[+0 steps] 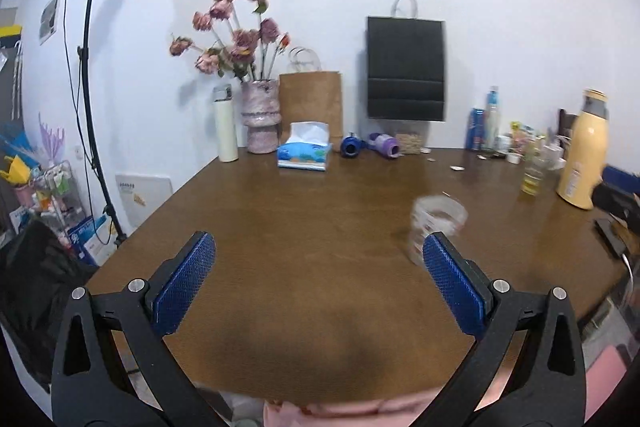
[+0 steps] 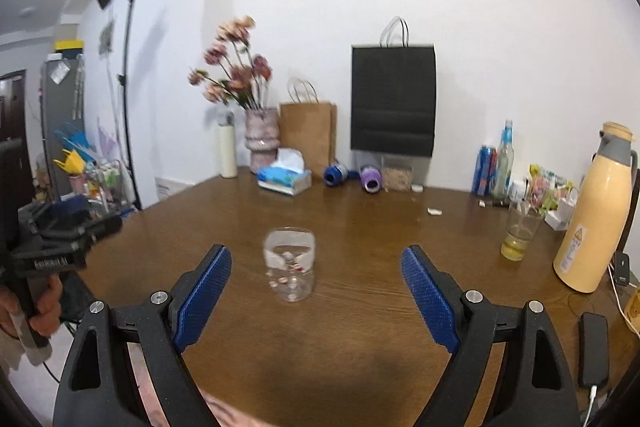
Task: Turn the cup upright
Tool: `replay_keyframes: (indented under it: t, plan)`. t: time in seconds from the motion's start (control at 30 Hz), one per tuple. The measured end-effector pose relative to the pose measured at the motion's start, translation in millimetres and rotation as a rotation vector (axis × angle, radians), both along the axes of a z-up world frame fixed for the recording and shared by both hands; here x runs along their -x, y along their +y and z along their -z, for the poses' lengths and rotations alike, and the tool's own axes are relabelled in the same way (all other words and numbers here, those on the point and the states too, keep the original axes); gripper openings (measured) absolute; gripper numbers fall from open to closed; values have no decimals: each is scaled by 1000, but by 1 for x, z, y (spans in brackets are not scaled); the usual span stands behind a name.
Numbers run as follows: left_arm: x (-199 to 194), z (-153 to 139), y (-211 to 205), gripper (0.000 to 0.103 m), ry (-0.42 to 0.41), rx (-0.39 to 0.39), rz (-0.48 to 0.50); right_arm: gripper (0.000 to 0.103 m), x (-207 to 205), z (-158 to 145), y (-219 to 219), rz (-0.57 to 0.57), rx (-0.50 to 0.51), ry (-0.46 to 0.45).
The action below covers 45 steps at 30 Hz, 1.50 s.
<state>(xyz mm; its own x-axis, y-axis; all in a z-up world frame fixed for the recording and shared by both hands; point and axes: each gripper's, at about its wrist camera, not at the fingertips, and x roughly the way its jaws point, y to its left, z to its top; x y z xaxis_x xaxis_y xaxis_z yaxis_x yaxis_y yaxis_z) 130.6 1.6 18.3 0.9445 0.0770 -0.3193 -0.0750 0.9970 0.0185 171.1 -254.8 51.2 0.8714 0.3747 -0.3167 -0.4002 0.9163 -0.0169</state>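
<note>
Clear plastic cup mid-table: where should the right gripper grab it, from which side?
Grip the clear plastic cup across its side wall around mid-height, coming in level from the near table edge. It stands alone on the brown wooden table, directly ahead of the open right gripper, whose pads look spread wider than the cup. Blur hides which end is the rim.

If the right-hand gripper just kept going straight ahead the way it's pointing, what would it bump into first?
Most likely the clear cup, which stands on the brown table ahead of the open right gripper, slightly toward its left finger. Depth is hard to judge through the fisheye, so it might clip it off-center.
</note>
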Motion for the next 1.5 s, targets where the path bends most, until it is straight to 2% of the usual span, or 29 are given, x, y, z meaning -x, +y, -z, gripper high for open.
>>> replay_keyframes:
  t: [0.1,0.2,0.27,0.43,0.53,0.73,1.5]
  plan:
    - [44,14,-10,103,-84,-24,23,91,34,7,1,-9,28,-54]
    - [73,29,-15,103,-82,-1,17,91,67,20,3,7,102,-111]
    - [87,38,-14,103,-53,16,18,91,83,29,2,2,90,-79]
    - [111,46,0,103,-66,29,-40,91,122,55,0,-3,32,-23]
    - [113,40,4,103,-90,54,-48,91,125,66,2,14,3,10]
    - [119,41,-6,103,-112,10,-23,91,121,67,-3,31,-29,26]
    - [122,40,-3,103,-110,7,-32,91,121,66,-2,47,-27,25]
